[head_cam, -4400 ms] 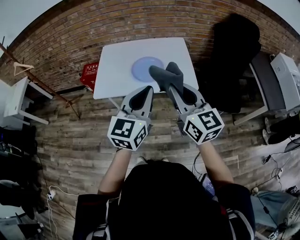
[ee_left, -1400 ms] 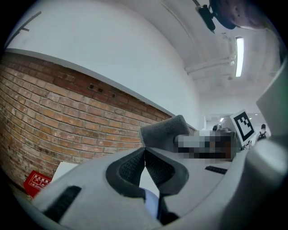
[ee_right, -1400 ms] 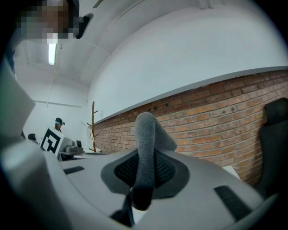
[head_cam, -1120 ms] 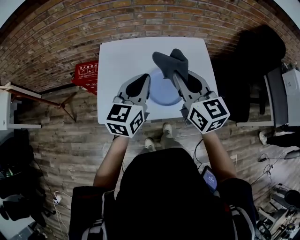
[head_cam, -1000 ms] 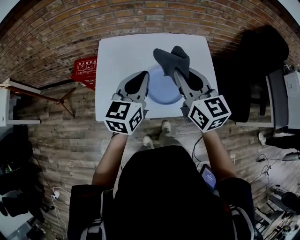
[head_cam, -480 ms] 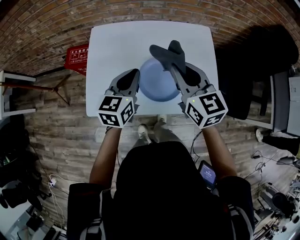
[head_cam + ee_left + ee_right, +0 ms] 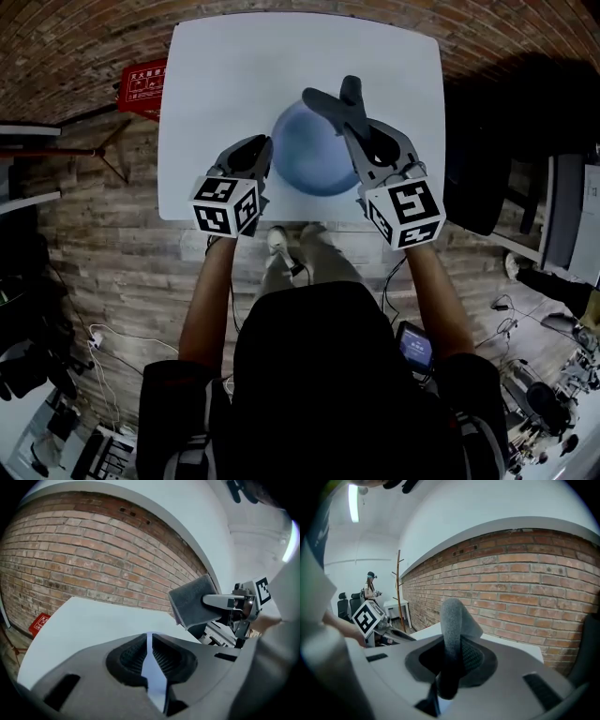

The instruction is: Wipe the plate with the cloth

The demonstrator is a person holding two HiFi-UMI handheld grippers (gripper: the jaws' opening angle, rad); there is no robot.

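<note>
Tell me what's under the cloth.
The cloth in the right gripper hangs over the far rim of the blue plate and the white table. That rim stretch is hidden.

Seems like I'm in some office-type lab space: bare brick wall (image 7: 525,573), wood plank floor (image 7: 112,253), plain white table (image 7: 216,75), office chairs (image 7: 344,604) and a coat stand (image 7: 398,588) far left.

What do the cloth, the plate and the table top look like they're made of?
Cloth: dark grey and matte, with a fuzzy nap and thick, soft folds; probably microfibre or fleece.
Plate: pale blue and smooth, with a soft sheen; plastic or glazed ceramic, the look leaves it open.
Table top: flat, even white with a matte finish; likely laminate or painted board.
</note>
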